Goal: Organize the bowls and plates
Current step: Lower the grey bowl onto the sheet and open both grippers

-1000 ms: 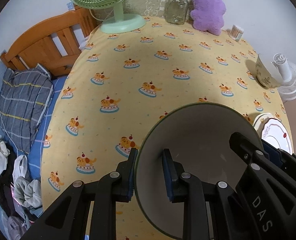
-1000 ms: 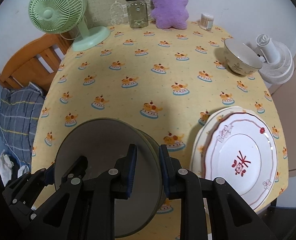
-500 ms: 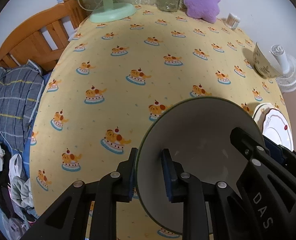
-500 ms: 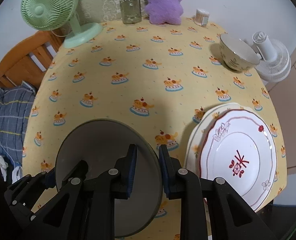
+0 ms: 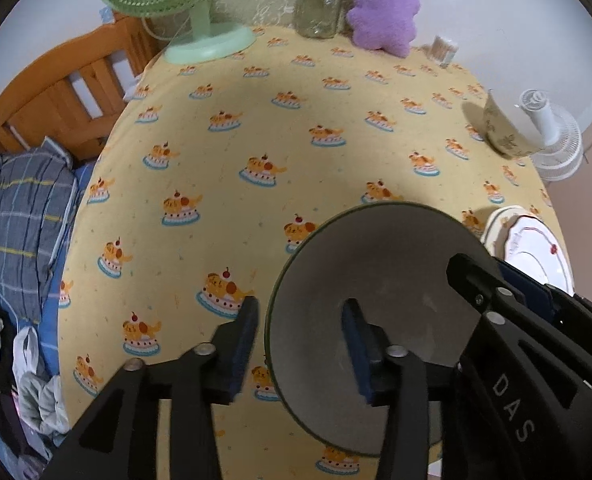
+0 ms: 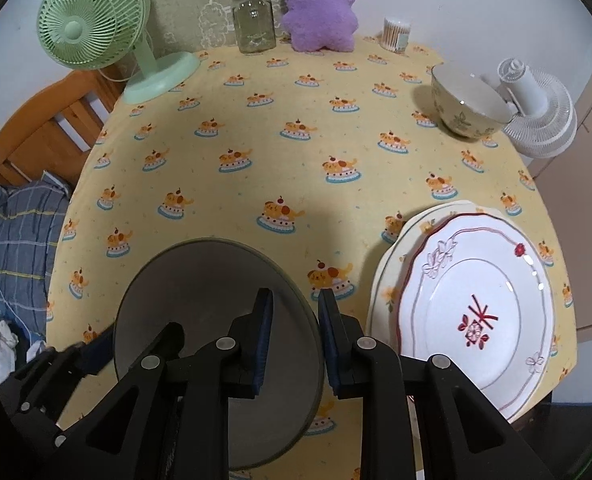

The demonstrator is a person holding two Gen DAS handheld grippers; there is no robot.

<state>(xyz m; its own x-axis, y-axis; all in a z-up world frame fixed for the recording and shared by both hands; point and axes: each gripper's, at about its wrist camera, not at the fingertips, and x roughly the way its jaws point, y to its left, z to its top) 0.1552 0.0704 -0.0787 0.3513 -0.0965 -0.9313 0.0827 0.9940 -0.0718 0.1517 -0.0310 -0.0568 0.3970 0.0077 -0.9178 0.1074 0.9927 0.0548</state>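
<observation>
Grey bowl (image 5: 376, 320) sits low centre in the left view, lower left of centre in the right view (image 6: 215, 344), over the yellow cloth (image 5: 296, 140).

Left gripper (image 5: 300, 344): jaws spread wide, straddling the near rim, neither pad touching. Probably a release, leaving the bowl to the other tool.

Right gripper (image 6: 296, 340): jaws narrow, rim between them. Pinching or just off it? Cannot tell.

Two stacked plates (image 6: 476, 312) at lower right, plates already grouped. Floral bowl (image 6: 468, 104) stands alone at upper right beside the white fan (image 6: 540, 116). Judgement: the grey bowl belongs with it, so the right side carries.
</observation>
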